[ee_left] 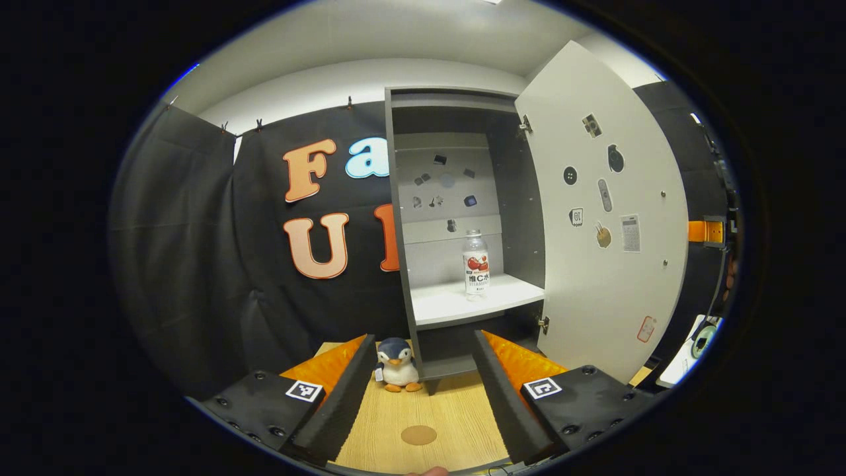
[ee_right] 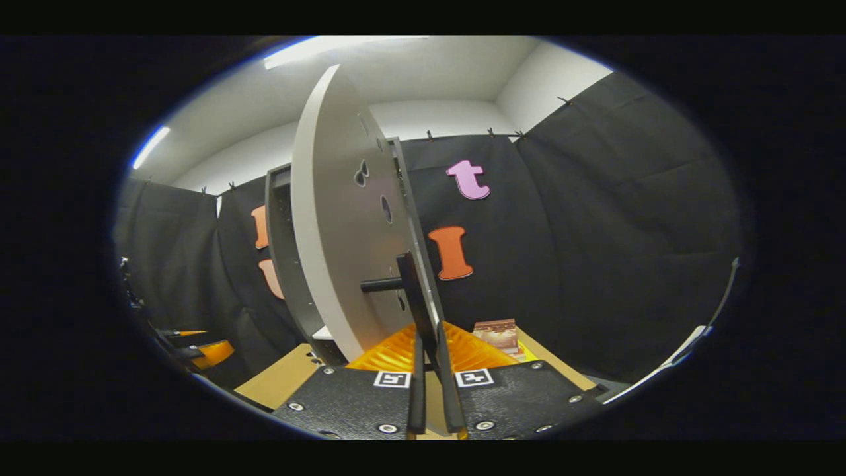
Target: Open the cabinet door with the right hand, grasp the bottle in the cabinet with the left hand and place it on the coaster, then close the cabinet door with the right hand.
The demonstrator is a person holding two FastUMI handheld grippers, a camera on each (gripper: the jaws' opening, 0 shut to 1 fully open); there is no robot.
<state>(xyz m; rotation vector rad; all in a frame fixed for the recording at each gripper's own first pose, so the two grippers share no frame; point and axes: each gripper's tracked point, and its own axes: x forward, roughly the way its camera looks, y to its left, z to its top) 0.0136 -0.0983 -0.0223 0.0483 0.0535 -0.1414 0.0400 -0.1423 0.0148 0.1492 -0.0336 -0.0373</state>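
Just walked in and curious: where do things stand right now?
Right tongs shut on door handle, cabinet door open. Left tongs open, short of bottle on shelf. Coaster bare; penguin toy beside cabinet base.

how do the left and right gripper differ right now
The left gripper is open, its jaws wide apart with nothing between them; the right gripper is shut on the door handle. The left gripper faces the bottle on the cabinet shelf from a distance; the right gripper sits at the door edge.
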